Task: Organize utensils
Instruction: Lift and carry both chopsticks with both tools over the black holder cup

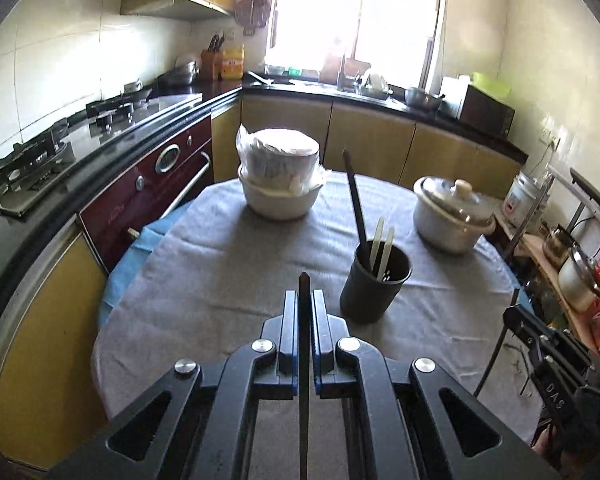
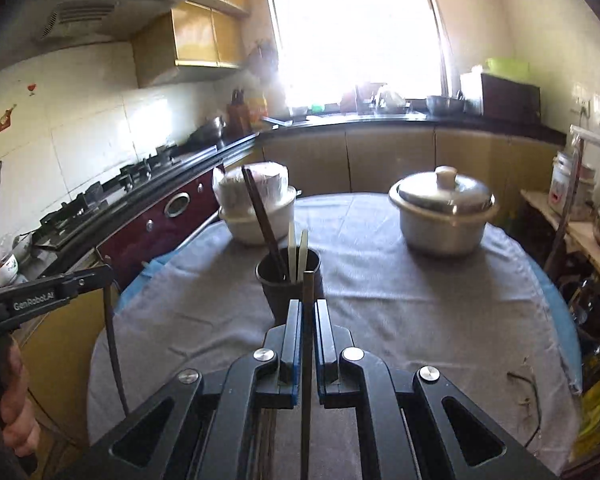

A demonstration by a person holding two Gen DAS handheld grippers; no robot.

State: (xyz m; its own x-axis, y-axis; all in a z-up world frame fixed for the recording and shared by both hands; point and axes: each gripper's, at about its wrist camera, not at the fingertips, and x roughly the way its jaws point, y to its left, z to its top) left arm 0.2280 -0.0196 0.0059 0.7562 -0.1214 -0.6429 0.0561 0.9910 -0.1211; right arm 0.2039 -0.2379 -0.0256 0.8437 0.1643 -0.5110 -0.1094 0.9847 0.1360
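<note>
Left gripper (image 1: 304,300) clamped on dark chopstick (image 1: 303,360), right gripper (image 2: 308,310) clamped on another chopstick (image 2: 307,360), black cup (image 1: 374,286) just ahead

A: Where is the cup (image 1: 375,286)?
B: On the table (image 1: 204,280), before the bowls (image 1: 279,184) and pot (image 1: 452,216).
A: Contents?
B: Chopsticks (image 1: 382,248) stand in it.
</note>
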